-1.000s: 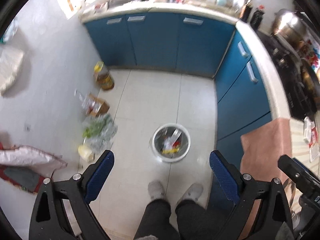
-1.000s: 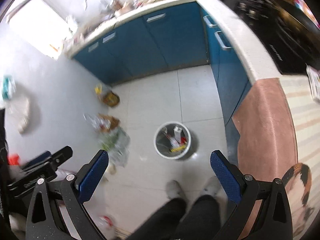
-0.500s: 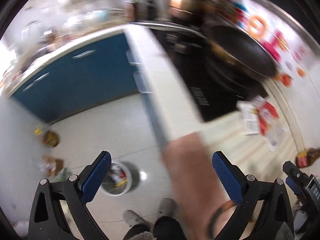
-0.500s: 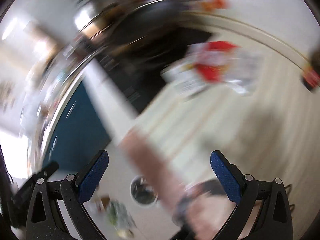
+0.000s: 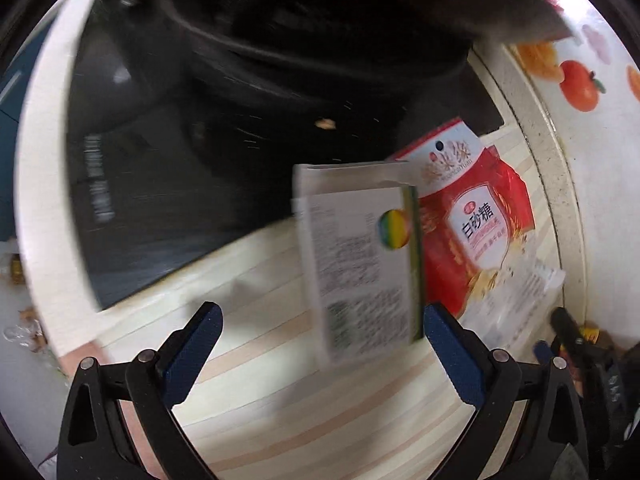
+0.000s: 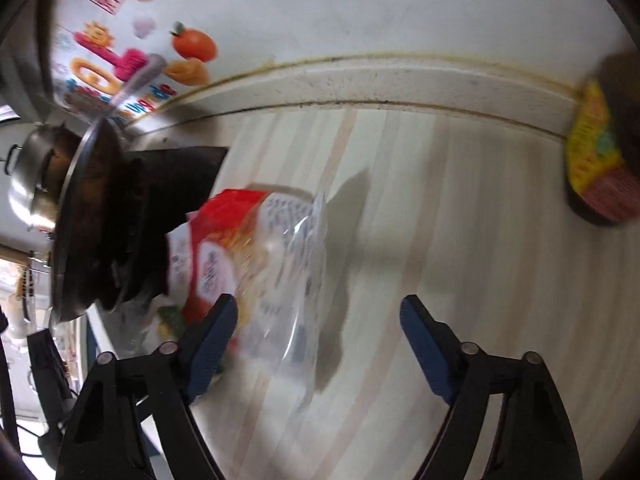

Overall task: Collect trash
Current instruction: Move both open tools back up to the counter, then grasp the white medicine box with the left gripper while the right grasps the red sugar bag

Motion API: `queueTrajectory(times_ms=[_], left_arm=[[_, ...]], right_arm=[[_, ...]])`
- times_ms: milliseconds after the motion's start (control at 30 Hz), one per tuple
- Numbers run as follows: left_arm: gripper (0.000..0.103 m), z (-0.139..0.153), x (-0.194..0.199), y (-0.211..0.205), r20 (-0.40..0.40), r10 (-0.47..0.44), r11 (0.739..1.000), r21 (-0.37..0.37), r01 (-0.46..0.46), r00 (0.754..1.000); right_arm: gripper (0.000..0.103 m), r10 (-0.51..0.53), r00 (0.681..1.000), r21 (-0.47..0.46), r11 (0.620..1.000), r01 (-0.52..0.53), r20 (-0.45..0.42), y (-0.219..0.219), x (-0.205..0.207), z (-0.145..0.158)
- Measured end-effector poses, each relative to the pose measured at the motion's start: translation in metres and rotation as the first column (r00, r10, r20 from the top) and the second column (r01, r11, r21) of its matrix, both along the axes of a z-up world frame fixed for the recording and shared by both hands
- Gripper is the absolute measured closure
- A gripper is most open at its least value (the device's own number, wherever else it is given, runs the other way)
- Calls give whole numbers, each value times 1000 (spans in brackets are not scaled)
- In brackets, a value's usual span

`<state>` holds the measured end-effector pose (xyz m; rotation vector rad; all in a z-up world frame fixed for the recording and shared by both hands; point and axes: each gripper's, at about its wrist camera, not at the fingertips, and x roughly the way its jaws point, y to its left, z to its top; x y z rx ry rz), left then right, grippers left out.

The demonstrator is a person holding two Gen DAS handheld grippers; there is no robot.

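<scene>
Striped bench (image 5: 320, 420) first: nothing's collected off it yet. The red sugar bag (image 5: 476, 224) and white carton (image 5: 360, 268) lie beside the stove (image 5: 168, 152). Left hand-held gripper (image 5: 320, 354) and right hand-held gripper (image 6: 318, 344) both hover spread wide, empty.

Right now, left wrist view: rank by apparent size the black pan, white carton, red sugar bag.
1. black pan, largest by far.
2. white carton and red sugar bag look alike; the carton partly hides the bag and lies nearer, so unranked.

White carton (image 5: 360, 264) beside red bag (image 5: 476, 224)
</scene>
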<state>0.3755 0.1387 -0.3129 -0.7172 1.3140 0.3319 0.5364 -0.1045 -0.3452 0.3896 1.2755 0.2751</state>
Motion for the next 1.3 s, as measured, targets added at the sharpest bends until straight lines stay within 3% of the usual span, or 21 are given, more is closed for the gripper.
queueTrajectory(times_ms=[167, 267, 300, 333, 367, 433, 700, 967, 1300], left_arm=[[2, -12, 23, -11, -57, -10, 1000, 7, 11, 998], [11, -9, 31, -20, -65, -39, 998, 52, 43, 997], [18, -7, 31, -22, -68, -39, 996, 78, 44, 997], [24, -5, 30, -23, -63, -52, 994, 90, 57, 997], [37, -1, 30, -24, -62, -61, 990, 123, 68, 996], [39, 4, 27, -25, -52, -94, 987, 126, 100, 994], [40, 36, -32, -26, 13, -130, 960, 252, 122, 991], [40, 72, -123, -9, 83, -65, 967, 250, 43, 994], [40, 84, -270, 67, 144, 71, 956, 274, -109, 987]], right_arm=[[25, 16, 999, -2, 1000, -16, -36, 12, 23, -29], [46, 48, 999, -8, 999, -48, -5, 25, 29, -30], [52, 49, 999, -28, 998, -49, 7, 29, 30, -28], [71, 64, 998, -35, 997, -64, 7, 34, 31, -29], [80, 73, 997, -40, 997, -73, 0, 37, 32, -31], [86, 76, 997, -58, 996, -74, 23, 41, 29, -29], [94, 80, 985, -77, 995, -69, 153, 26, -3, 12], [96, 44, 982, 0, 999, -45, 186, 10, -58, 43], [96, 155, 966, 34, 986, -166, 208, 61, -171, 73]])
